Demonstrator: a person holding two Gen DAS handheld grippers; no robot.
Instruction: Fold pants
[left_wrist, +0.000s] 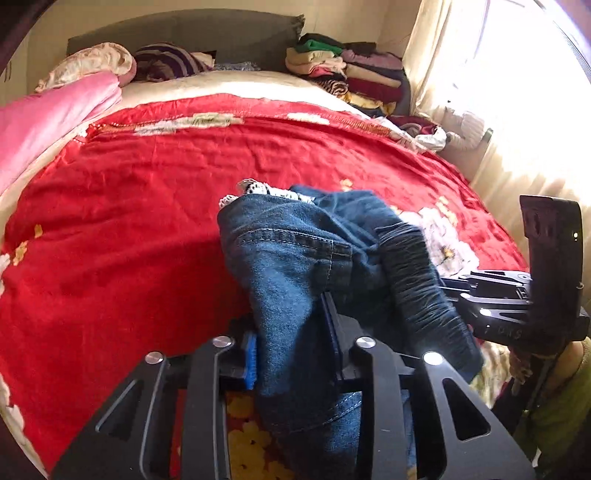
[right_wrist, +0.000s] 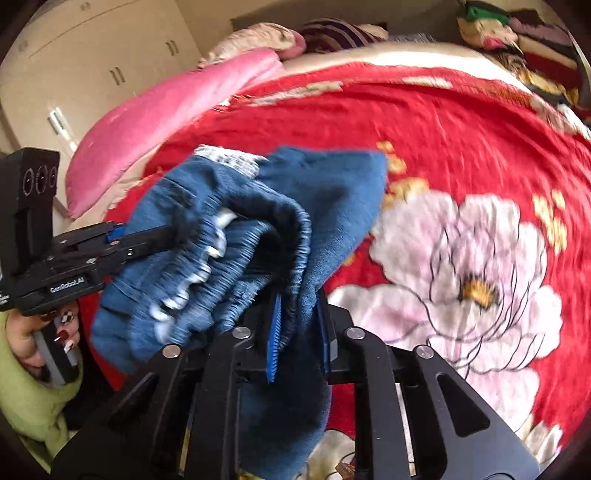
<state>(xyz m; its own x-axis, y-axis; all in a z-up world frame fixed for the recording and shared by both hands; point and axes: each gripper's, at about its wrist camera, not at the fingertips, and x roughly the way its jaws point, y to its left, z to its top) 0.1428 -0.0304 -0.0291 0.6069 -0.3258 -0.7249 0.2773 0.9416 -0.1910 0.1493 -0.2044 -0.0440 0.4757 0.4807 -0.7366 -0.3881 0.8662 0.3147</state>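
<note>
Blue denim pants (left_wrist: 291, 254) with a gathered elastic waistband and a white lace trim hang bunched above the red bedspread. My left gripper (left_wrist: 291, 339) is shut on a thick fold of the denim, blue pads pressing from both sides. My right gripper (right_wrist: 300, 321) is shut on another fold of the pants (right_wrist: 332, 192) near the waistband. The two grippers are close together: the right one (left_wrist: 458, 291) shows at the right edge of the left wrist view, and the left one (right_wrist: 162, 236) reaches into the cloth from the left of the right wrist view. A person's hand (right_wrist: 55, 332) holds its handle.
A red bedspread (left_wrist: 147, 221) with a large pale flower (right_wrist: 461, 266) covers the bed. A pink quilt (left_wrist: 48, 118) lies along the left, pillows (left_wrist: 166, 62) at the head, a stack of folded clothes (left_wrist: 351, 74) at the far right. Curtains (left_wrist: 498, 110) hang right; a wardrobe (right_wrist: 92, 66) stands left.
</note>
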